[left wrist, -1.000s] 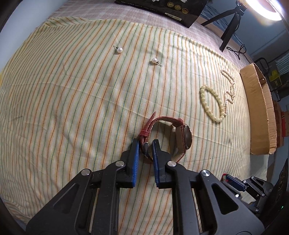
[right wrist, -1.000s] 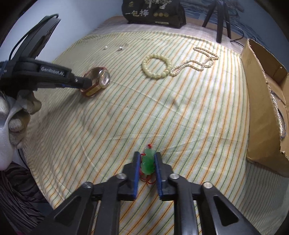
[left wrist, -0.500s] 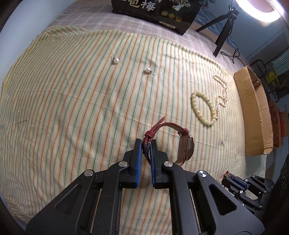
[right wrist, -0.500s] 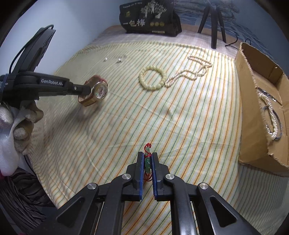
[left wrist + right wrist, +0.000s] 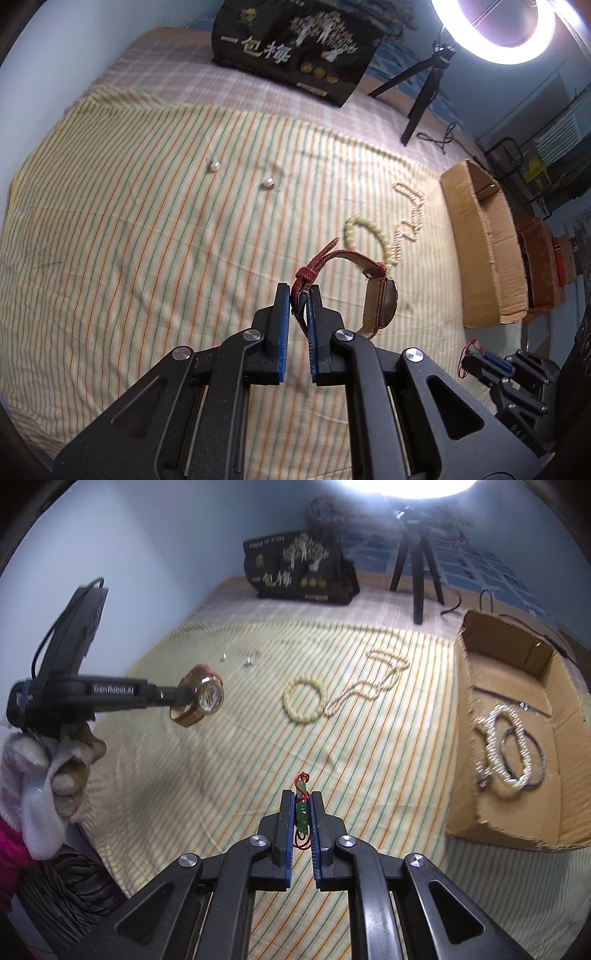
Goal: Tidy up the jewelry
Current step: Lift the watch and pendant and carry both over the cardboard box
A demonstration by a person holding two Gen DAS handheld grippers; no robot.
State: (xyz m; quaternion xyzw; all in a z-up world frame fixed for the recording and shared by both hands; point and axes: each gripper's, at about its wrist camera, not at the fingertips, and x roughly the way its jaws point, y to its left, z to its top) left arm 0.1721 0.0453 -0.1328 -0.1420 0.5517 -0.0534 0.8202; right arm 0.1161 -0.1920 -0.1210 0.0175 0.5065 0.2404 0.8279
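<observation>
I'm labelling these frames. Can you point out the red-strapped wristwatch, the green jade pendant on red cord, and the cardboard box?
red-strapped wristwatch [image 5: 388,303]: left wrist view, on its round case.
green jade pendant on red cord [image 5: 302,814]: right wrist view, on the green stone.
cardboard box [image 5: 466,760]: right wrist view, on its near side wall.

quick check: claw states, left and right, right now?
Left claw: shut on the watch, gripped by its red strap.
Right claw: shut on the green pendant with red cord.

Woven red watch strap [image 5: 334,258], shiny metal case [image 5: 209,698], striped matt cloth [image 5: 147,240], rough cardboard box [image 5: 476,801] (torn edges), glossy pearls [image 5: 214,166]
</observation>
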